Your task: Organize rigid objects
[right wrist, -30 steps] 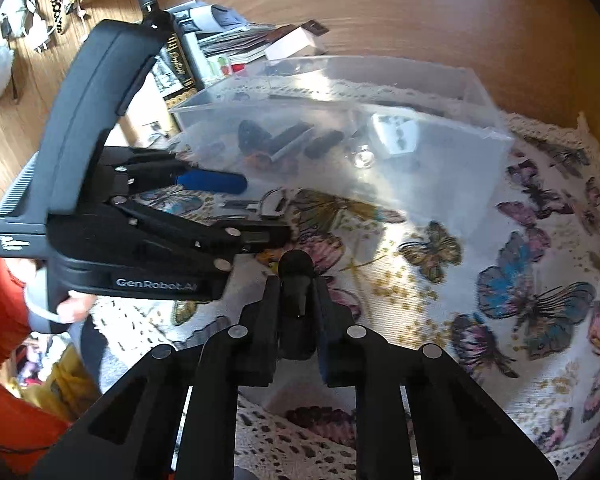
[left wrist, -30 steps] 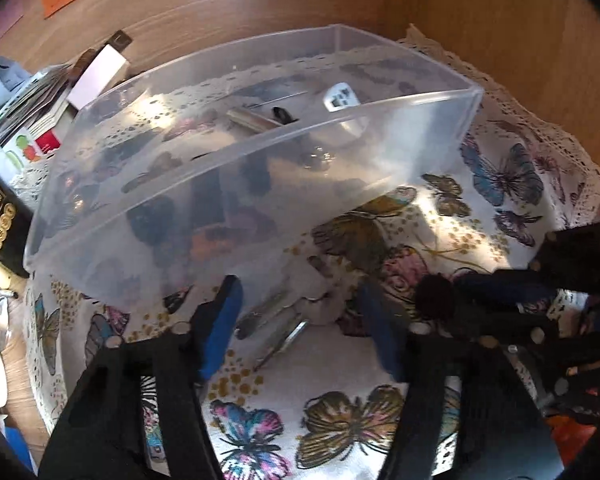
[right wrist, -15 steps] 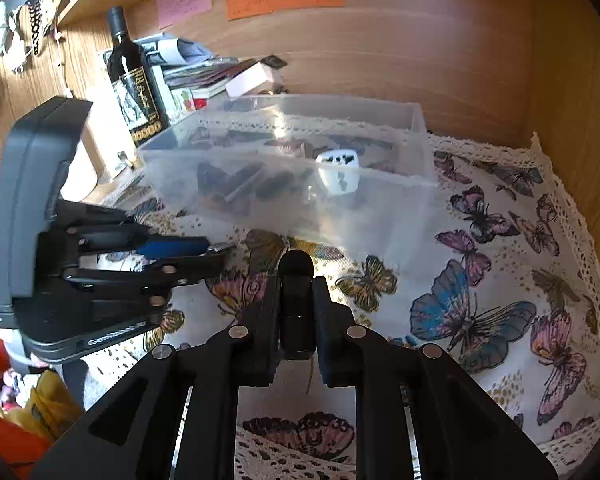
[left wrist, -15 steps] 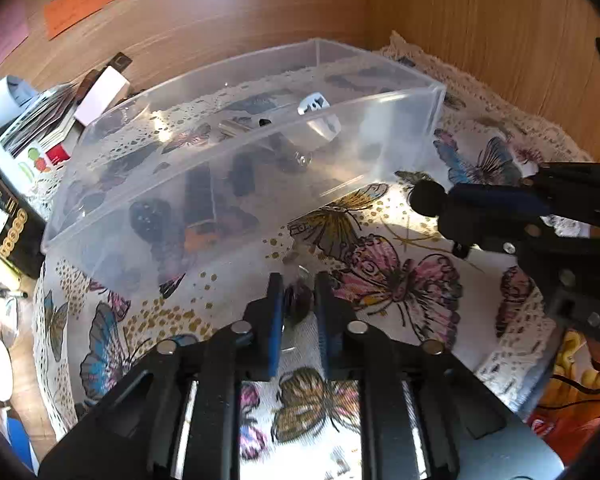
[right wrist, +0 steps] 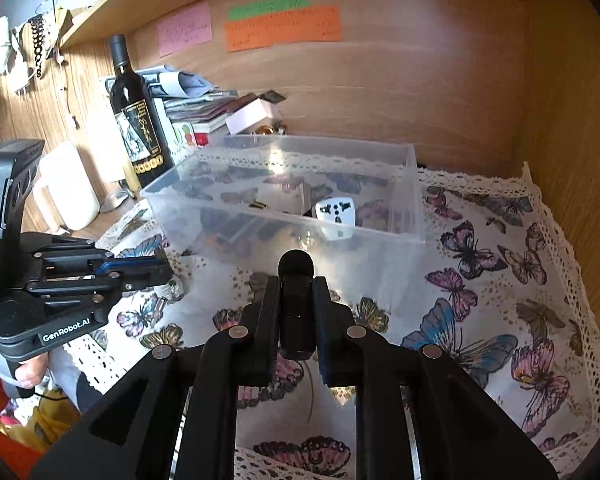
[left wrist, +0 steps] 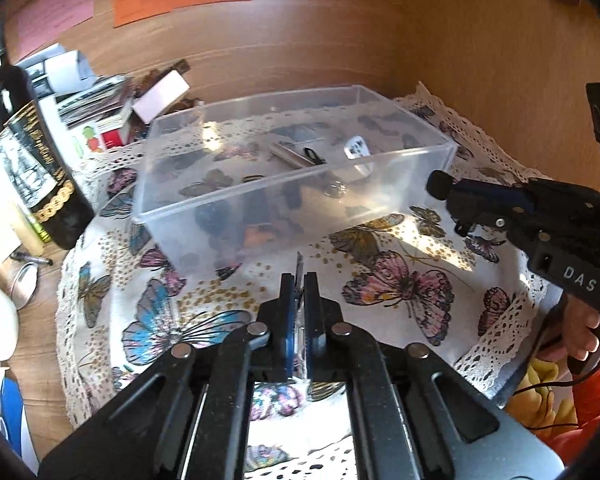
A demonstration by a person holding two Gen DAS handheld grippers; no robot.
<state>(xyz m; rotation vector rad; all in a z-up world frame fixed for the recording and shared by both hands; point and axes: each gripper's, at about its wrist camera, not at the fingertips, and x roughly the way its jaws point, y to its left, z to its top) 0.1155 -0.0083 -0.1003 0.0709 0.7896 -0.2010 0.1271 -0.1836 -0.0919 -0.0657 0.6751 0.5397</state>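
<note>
A dark glass wine bottle (right wrist: 138,120) with a gold-and-black label stands at the far left beside a stack of papers and small boxes (right wrist: 204,110). Right of it, the clear rectangular plastic bin (left wrist: 404,178) sits on the butterfly-print tablecloth with a lace edge (right wrist: 480,320); inside lie a white plug adapter (right wrist: 335,216) and several dark pieces too blurred to name. Near the bin's front wall, the left gripper (left wrist: 299,308) has its fingers clamped on a thin, flat metallic piece (left wrist: 299,280), possibly a key. To the right, the right gripper (right wrist: 296,308) pinches a black cylindrical object with a rounded head (right wrist: 296,300), held above the cloth.
</note>
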